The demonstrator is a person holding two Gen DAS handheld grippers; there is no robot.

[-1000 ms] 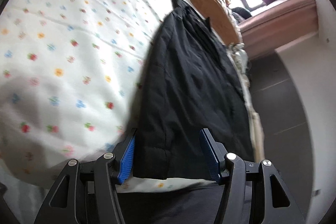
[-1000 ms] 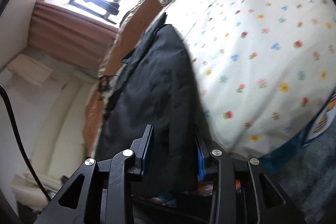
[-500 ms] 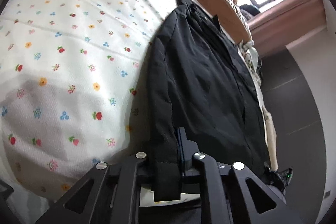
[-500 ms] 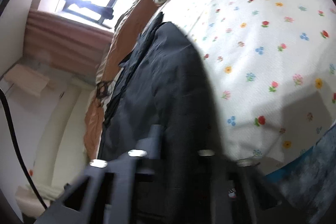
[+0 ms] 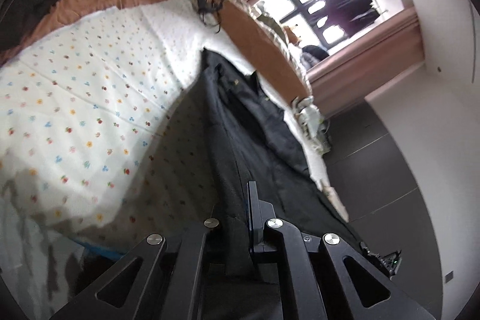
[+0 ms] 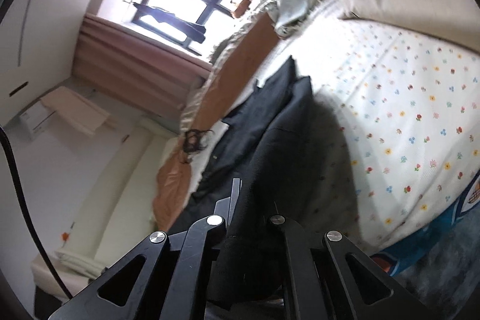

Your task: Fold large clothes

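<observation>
The left gripper (image 5: pixel 240 218) and the right gripper (image 6: pixel 249 215) each pinch the near edge of the matte black jacket (image 5: pixel 240 122). It drapes over a white flower-dotted bedsheet (image 5: pixel 84 110).

Daylight glares through the blown-out far window (image 5: pixel 327 11), the black jacket (image 6: pixel 288 122) shadows the floral bedsheet (image 6: pixel 405 116), motion blur softens everything, and fisheye edges curve dark.

No readable text, labels, brands or numbers in either wrist view. The box (image 6: pixel 34 117) on the floor by the wall in the right wrist view carries dark marks, too small and blurred to read. The blue patterned fabric (image 6: pixel 468 200) at the bed edge shows part of a printed figure, no letters.
</observation>
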